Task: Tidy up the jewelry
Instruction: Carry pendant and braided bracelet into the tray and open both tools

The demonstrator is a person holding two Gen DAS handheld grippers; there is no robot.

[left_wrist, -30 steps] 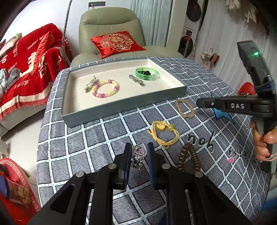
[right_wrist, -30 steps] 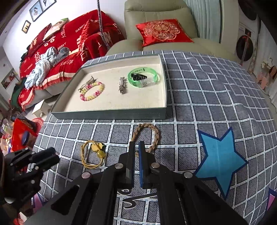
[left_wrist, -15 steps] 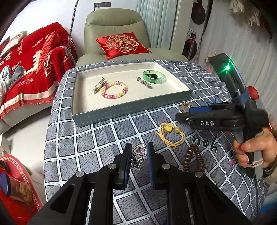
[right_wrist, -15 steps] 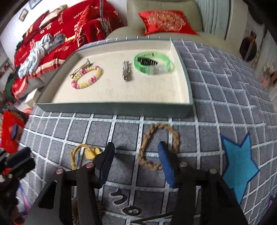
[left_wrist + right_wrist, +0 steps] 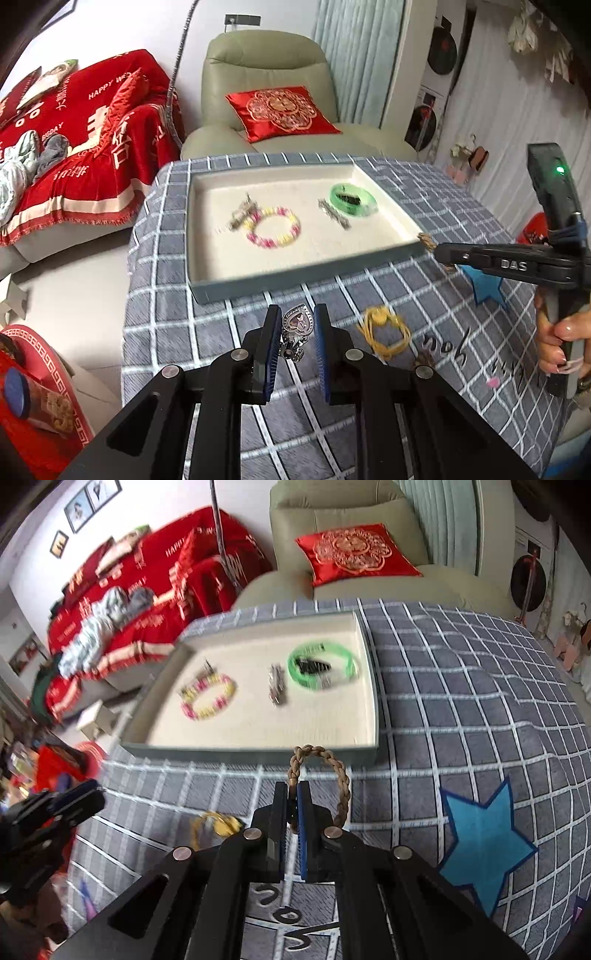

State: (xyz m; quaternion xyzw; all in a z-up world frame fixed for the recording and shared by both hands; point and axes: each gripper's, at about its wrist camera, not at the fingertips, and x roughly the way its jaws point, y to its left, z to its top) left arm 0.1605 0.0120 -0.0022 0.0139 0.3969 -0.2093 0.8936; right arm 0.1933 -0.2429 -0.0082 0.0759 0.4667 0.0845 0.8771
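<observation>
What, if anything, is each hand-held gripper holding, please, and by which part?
Left hand-held gripper: the heart-stone ring, by its sides. Right hand-held gripper: the braided bracelet, by one side of its loop.

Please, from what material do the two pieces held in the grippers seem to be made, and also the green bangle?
The braided bracelet, held by the right gripper, looks like plaited tan cord or leather, matte; which one is unclear. The heart ring in the left gripper looks like shiny silvery metal with a purplish stone. The green bangle in the tray looks like translucent glossy plastic or resin.
</observation>
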